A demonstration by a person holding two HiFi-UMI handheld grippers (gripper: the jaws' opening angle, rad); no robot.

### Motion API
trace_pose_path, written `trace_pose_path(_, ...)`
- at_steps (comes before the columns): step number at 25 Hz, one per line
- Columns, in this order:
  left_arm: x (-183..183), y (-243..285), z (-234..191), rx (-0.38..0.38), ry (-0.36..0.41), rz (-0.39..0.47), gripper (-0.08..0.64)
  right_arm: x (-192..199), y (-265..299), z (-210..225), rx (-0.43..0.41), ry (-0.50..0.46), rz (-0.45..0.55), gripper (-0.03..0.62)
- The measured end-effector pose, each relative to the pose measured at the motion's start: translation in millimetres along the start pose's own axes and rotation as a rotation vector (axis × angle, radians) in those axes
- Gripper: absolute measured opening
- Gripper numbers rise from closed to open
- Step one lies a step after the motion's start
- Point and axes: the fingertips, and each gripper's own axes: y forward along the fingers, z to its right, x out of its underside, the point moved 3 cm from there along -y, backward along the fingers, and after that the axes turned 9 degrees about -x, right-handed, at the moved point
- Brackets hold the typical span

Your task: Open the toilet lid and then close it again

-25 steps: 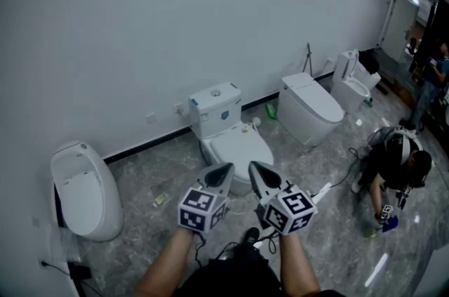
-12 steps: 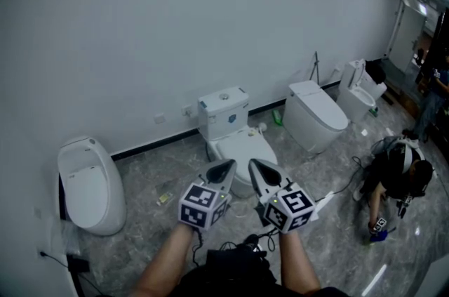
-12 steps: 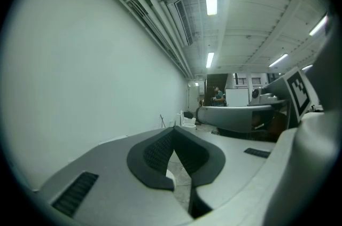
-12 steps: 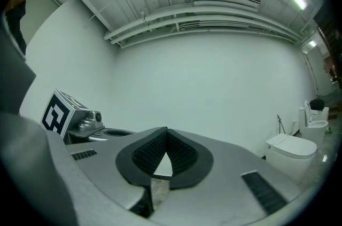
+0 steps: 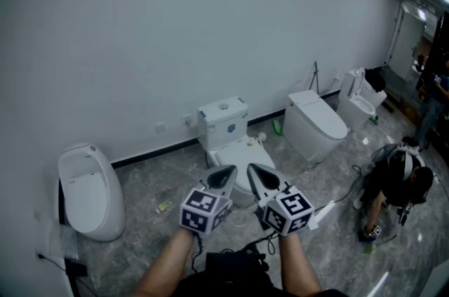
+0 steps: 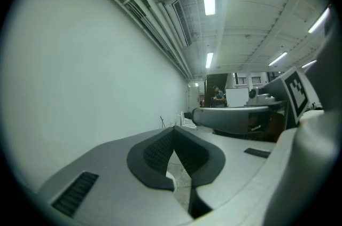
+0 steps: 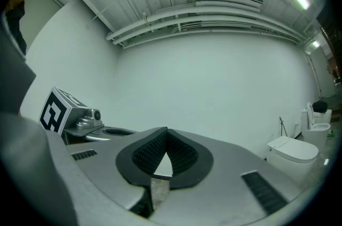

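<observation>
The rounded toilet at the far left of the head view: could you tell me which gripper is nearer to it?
Left. The left gripper hangs to the right of the rounded toilet; the right gripper sits just beyond it, farther right.

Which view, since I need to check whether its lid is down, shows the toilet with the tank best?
The head view: the toilet with the tank shows almost whole, lid down. The left and right gripper views give only a white sliver behind the shut left tool and right tool, too little to identify.
</observation>
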Motion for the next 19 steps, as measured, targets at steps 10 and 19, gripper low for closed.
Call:
trace_pose_path(10,0.4,6.9,1.2,-0.014,-0.003,-0.004,0.008,-2.0,-1.2,7.9,-0.008,-0.017,0.005,0.009)
trace_pose_path(19,-0.5,10.5,6.5,-0.009,-0.015,-0.002,0.008,-3.4,-5.5,9.6,-0.008,-0.007,-0.003,0.009)
